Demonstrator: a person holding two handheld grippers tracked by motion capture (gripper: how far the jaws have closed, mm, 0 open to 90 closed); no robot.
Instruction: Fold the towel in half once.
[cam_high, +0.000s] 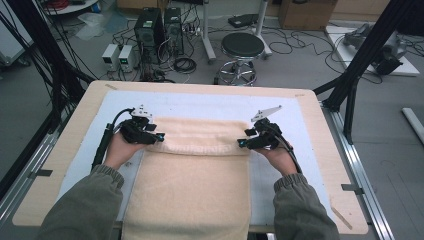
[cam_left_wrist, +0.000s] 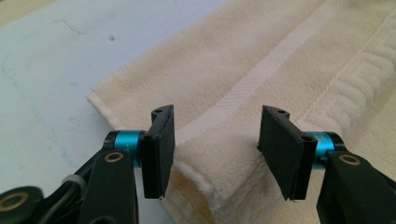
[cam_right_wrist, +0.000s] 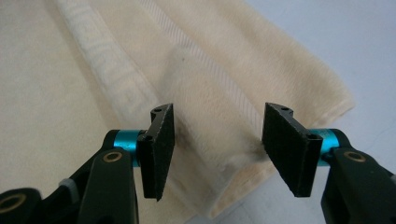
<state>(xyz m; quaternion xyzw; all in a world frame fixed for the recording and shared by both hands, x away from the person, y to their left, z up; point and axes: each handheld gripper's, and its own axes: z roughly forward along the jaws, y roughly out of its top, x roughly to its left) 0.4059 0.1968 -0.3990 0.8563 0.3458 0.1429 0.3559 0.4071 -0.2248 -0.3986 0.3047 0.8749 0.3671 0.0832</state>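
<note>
I see the towel (cam_high: 195, 170) lying on the white mat (cam_high: 215, 106), its far end folded back into a thick band. My left gripper (cam_high: 159, 136) is at the band's 9 o'clock end, my right gripper (cam_high: 242, 143) at its 3 o'clock end. Both have jaws wide apart, and they grasp nothing. In each gripper view a folded towel corner (cam_left_wrist: 212, 161) (cam_right_wrist: 210, 140) lies between the pads.
</note>
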